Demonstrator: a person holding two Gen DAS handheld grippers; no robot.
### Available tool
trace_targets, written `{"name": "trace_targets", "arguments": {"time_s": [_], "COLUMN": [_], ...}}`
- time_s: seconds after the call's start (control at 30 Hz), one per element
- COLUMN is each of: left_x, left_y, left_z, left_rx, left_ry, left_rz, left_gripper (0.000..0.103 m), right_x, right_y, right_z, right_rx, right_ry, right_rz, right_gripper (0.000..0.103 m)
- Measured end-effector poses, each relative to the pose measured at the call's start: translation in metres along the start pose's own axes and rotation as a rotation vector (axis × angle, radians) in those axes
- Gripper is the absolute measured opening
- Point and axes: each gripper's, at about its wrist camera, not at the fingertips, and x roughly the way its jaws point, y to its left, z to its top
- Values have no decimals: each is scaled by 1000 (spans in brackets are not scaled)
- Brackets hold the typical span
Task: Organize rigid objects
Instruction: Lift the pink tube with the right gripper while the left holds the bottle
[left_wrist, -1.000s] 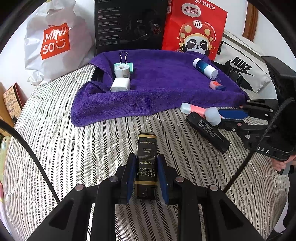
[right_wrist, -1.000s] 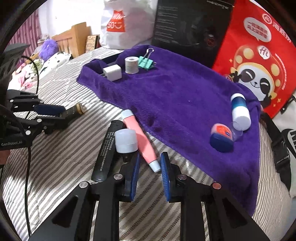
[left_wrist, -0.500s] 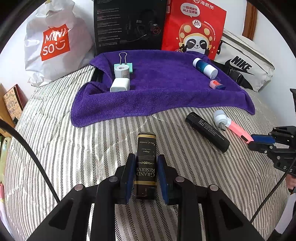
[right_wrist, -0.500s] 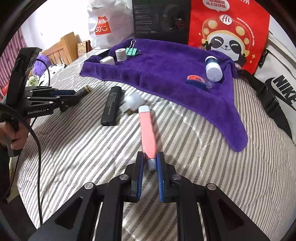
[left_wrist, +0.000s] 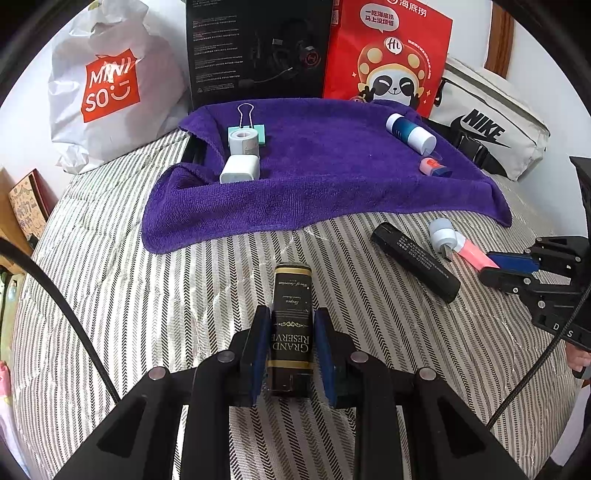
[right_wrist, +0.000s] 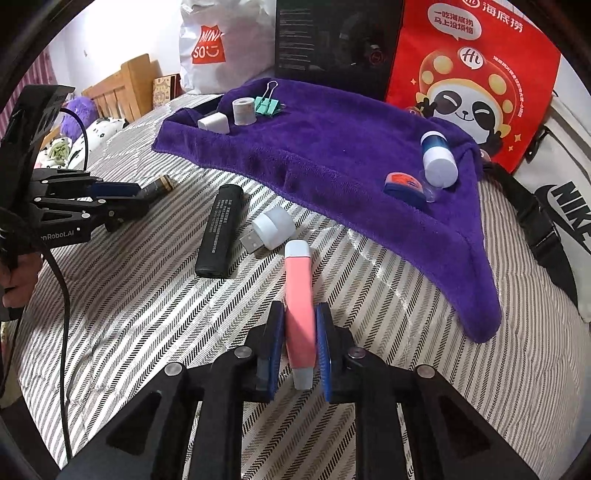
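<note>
My left gripper (left_wrist: 291, 332) is shut on a black and gold "Grand Reserve" box (left_wrist: 291, 314), held just over the striped bedcover. My right gripper (right_wrist: 299, 339) is shut on a pink tube with pale caps (right_wrist: 298, 306); in the left wrist view that pink tube (left_wrist: 472, 253) pokes out of the right gripper (left_wrist: 491, 264). A black bar (right_wrist: 219, 230) and a white USB plug light (right_wrist: 271, 229) lie on the cover in front of the purple towel (right_wrist: 332, 147). On the towel lie a white charger (left_wrist: 240, 169), a tape roll (left_wrist: 242, 141), a green binder clip (left_wrist: 251, 127), a blue and white bottle (left_wrist: 410, 133) and a small blue tin (right_wrist: 404, 184).
Behind the towel stand a white shopping bag (left_wrist: 107, 92), a black box (left_wrist: 258, 48), a red panda bag (left_wrist: 388, 55) and a white sports bag (left_wrist: 491, 125). A wooden bed frame (right_wrist: 122, 88) and soft toys are at the left. A person's hand (right_wrist: 18, 280) holds the left gripper's handle.
The right gripper pulled back from the black bar and white plug light, closed on the pink tube and carried it toward the near right. The left gripper kept still with its box.
</note>
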Motion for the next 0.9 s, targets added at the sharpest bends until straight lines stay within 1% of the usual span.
{"name": "trace_targets", "arguments": {"time_s": [0.13, 0.33, 0.53, 0.63, 0.7, 0.8, 0.83, 0.87, 0.9], "left_x": [0, 0, -1, -1, 0, 1, 1, 1, 1], "left_y": [-1, 0, 1, 0, -4, -6, -6, -5, -5], "left_z": [0, 0, 2, 2, 3, 6, 7, 7, 7], "left_rx": [7, 8, 5, -2, 11, 15, 11, 10, 14], "left_ry": [1, 1, 5, 14, 24, 36, 42, 47, 50], "left_rz": [4, 3, 3, 1, 16, 35, 33, 34, 35], "left_gripper": [24, 24, 24, 26, 29, 29, 28, 24, 23], "right_x": [4, 4, 5, 5, 5, 4, 4, 4, 4], "right_y": [-2, 0, -1, -1, -2, -1, 0, 0, -1], "right_z": [5, 4, 6, 5, 4, 3, 2, 2, 2], "right_rx": [35, 27, 64, 88, 109, 113, 108, 107, 110], "right_ry": [3, -1, 10, 5, 0, -9, -12, -13, -12], "right_rz": [2, -4, -12, -17, -14, -23, -26, -26, -24], "right_gripper": [19, 17, 17, 18, 18, 18, 18, 18, 18]}}
